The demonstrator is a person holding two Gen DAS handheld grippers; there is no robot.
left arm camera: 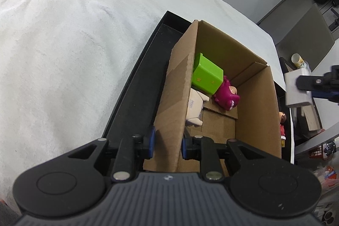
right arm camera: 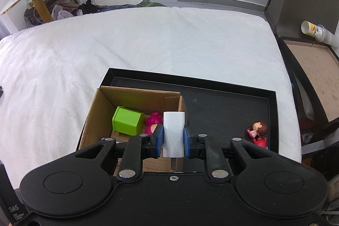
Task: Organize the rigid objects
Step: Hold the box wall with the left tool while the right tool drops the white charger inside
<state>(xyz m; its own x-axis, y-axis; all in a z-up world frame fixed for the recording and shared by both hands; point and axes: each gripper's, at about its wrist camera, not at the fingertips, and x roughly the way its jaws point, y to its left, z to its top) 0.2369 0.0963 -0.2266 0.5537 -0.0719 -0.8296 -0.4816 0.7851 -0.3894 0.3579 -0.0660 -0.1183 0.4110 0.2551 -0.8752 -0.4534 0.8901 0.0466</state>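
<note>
Left claw (left arm camera: 167, 144) pinches the cardboard box (left arm camera: 256, 99) wall; right claw (right arm camera: 173, 139) clamps the white charger (right arm camera: 173, 130): lower it inside the box, beside the green cube (right arm camera: 127, 122)

pink toy (right arm camera: 153, 123) half behind tool

Left gripper (left arm camera: 168, 146): 2 blue pads straddle the near wall of the box (left arm camera: 250, 52), 1 pad outside, 1 inside, both clamped on the cardboard. Right gripper (right arm camera: 173, 140): held above the box's right wall, jaws closed on a white block (right arm camera: 173, 132), pads flat against its 2 sides. In the left wrist view it enters from the right edge.
</note>
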